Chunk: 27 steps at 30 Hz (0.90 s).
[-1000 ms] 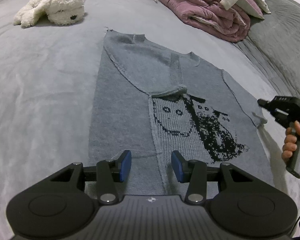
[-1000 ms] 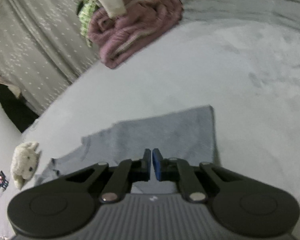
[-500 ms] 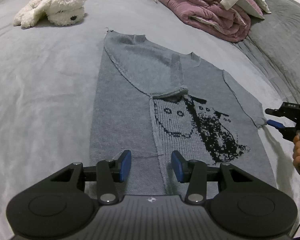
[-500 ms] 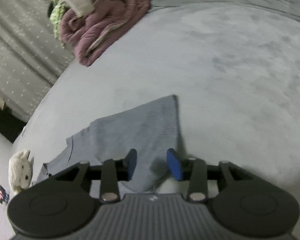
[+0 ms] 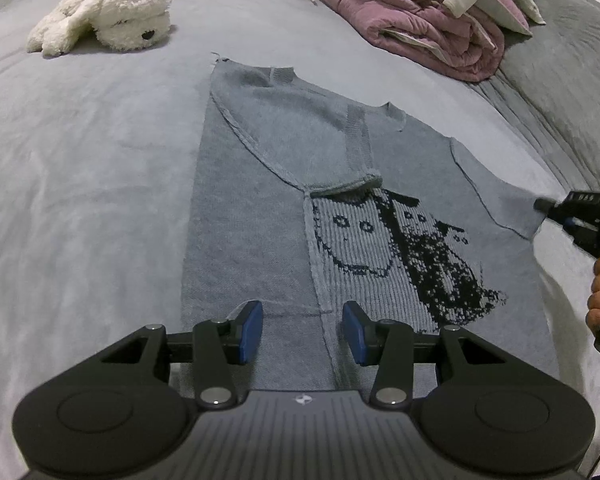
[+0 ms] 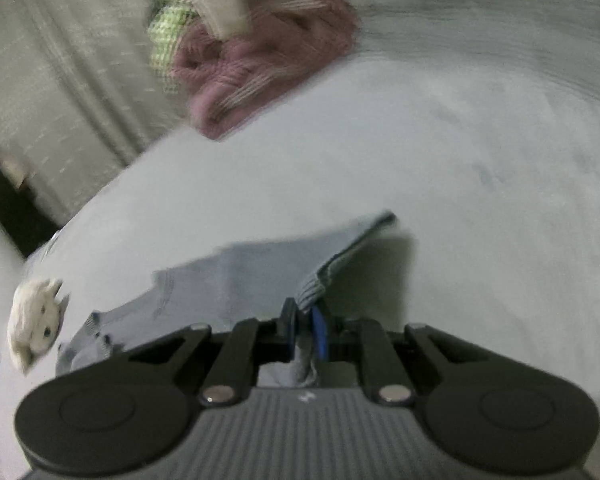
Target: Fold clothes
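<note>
A grey knit sweater with a black-and-white figure lies flat on the grey bed, its left sleeve folded across the chest. My left gripper hovers open over the hem, nothing between its blue pads. At the right edge, a hand holds my right gripper at the end of the right sleeve. In the right wrist view the jaws of the right gripper are closing, and the pads pinch the ribbed cuff, which is lifted off the bed. That view is blurred.
A white plush toy lies at the far left of the bed. A rolled pink blanket with other laundry on it sits at the far right. A pale curtain hangs behind the bed.
The right gripper came down to the sleeve end, opened around the cuff, then closed on it and lifted it a little. The left gripper has stayed still.
</note>
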Motion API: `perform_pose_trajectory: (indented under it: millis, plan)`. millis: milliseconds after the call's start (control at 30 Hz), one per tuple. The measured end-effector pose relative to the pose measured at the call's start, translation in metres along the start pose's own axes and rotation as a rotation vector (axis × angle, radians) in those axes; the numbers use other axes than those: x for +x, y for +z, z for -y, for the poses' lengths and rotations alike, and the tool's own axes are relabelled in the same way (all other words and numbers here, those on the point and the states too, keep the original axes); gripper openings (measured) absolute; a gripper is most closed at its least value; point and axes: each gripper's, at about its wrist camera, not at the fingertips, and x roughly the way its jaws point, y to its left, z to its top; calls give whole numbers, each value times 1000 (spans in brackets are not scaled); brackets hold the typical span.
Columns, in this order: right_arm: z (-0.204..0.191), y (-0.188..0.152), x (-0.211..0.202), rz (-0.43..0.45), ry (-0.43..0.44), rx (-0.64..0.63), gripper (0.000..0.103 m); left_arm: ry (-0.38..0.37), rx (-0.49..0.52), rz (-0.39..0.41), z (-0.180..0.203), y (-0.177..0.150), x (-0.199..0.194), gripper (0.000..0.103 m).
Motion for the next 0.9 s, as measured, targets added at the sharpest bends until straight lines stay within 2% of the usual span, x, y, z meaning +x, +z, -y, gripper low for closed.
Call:
perform_pose_trajectory:
  millis: [167, 333, 500, 567, 633, 667, 767, 800, 900]
  plan:
    - [-65, -20, -7, 52, 28, -301, 10, 3, -5, 6, -2, 2, -2, 43]
    - [-124, -69, 1, 58, 17, -690, 10, 7, -9, 13, -4, 3, -3, 43]
    - [-150, -102, 13, 14, 21, -842, 11, 7, -12, 13, -6, 4, -3, 43]
    - [-152, -107, 13, -10, 55, -859, 13, 6, -12, 17, -7, 5, -4, 43]
    - [-152, -103, 8, -25, 119, -838, 26, 6, -11, 22, -8, 6, -4, 43]
    - [-149, -96, 4, -27, 140, -802, 27, 7, -9, 25, -9, 6, -4, 43]
    - [-133, -72, -9, -29, 184, -665, 36, 7, 7, 35, -9, 7, -4, 43]
    - [-125, -62, -11, -32, 180, -609, 39, 2, 18, 41, -8, 7, -4, 43]
    - [-87, -34, -11, -74, 145, -403, 39, -12, 58, 55, -3, 7, -5, 43]
